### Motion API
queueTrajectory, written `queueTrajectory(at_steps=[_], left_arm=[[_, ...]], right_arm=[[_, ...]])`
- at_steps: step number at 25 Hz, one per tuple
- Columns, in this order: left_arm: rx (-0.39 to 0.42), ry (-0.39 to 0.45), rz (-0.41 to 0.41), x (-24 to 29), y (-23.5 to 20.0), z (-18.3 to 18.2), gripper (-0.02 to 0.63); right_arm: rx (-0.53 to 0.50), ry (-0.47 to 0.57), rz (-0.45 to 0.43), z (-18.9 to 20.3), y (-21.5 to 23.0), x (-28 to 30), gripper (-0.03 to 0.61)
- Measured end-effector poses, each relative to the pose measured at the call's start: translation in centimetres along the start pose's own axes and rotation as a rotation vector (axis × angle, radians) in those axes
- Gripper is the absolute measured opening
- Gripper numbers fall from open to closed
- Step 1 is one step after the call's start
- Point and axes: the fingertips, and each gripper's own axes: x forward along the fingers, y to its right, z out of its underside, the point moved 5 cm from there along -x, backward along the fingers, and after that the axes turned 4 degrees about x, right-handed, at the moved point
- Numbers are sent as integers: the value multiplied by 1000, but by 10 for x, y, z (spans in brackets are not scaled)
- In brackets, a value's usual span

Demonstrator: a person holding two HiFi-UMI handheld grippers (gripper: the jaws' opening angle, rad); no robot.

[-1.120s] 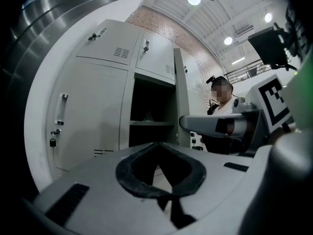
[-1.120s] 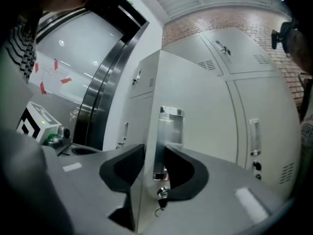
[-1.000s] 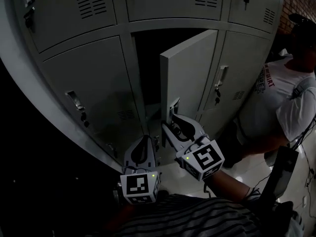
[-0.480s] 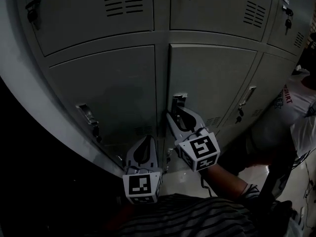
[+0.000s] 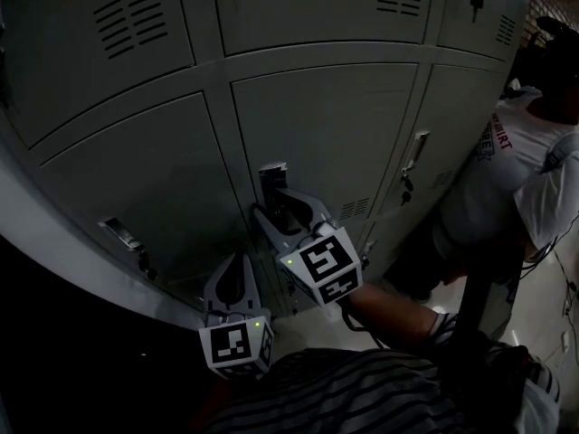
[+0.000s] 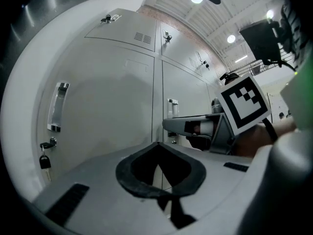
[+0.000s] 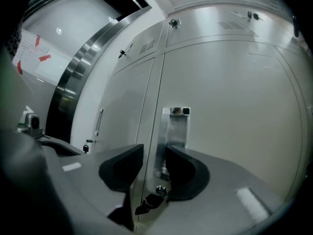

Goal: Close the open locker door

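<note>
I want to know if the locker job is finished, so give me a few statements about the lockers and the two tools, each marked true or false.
1. The grey metal locker door sits flush with its neighbours. True.
2. The right tool has its jaws apart, with the door's shiny metal handle between them. True.
3. The left tool grips a locker handle. False: its jaws are together on nothing, short of the lockers.
4. The lock under that handle has no key in it. False: a dark key sticks out of it.
5. A person in a white T-shirt stands left of the lockers. False: the person is at the right in the head view.
</note>
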Motion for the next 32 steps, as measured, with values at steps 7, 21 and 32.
queueTrajectory(at_steps=[7, 21, 32], left_arm=[[11, -2, -2, -22, 22, -5, 5], [29, 7, -19, -156, 197, 6, 5], [33, -53, -19, -296, 336, 5, 5]], right_arm=[[12, -6, -24, -5, -9, -35, 186], [21, 15, -102, 19, -50, -262, 146], [101, 22, -79, 28, -86, -468, 5]])
